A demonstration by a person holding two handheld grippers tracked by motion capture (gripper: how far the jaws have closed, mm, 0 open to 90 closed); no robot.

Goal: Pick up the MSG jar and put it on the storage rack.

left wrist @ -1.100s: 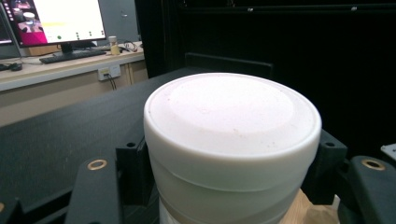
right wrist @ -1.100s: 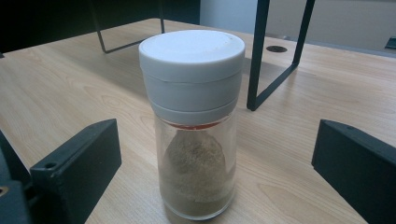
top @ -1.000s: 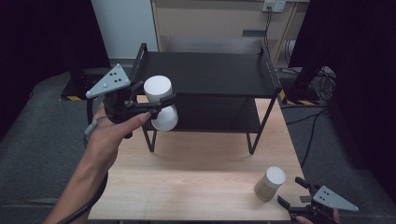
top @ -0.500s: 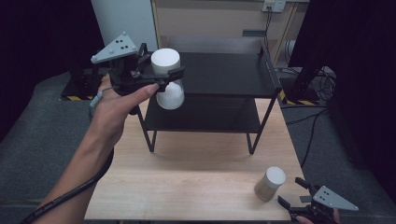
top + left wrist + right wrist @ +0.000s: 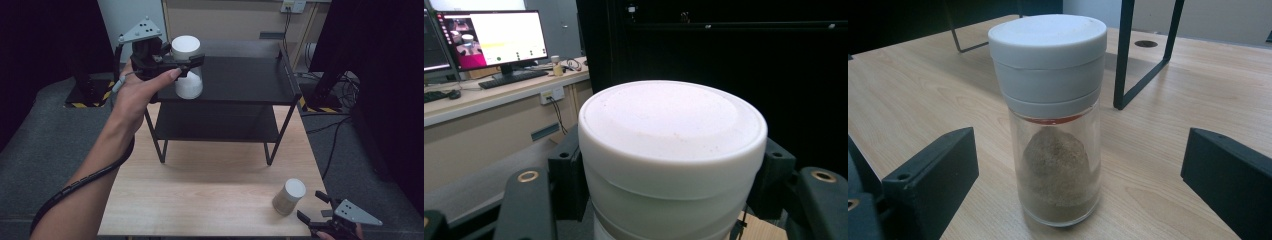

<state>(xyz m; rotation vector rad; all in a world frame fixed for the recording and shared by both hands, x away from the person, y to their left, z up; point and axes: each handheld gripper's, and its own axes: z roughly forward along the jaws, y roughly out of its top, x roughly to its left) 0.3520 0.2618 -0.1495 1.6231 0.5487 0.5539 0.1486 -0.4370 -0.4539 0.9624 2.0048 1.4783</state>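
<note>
The white-lidded jar (image 5: 187,65) is clamped between the closed jaws of the left gripper (image 5: 192,62), above the black shelf (image 5: 240,75) at its 9 o'clock corner. It should be kept upright and lowered gently before release.

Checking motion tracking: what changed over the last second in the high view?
The left gripper, shut on the white-lidded jar, carried it up and away from the person, from beside the lower shelf to the rack's top shelf. The right gripper stayed open by the spice jar on the table.
</note>
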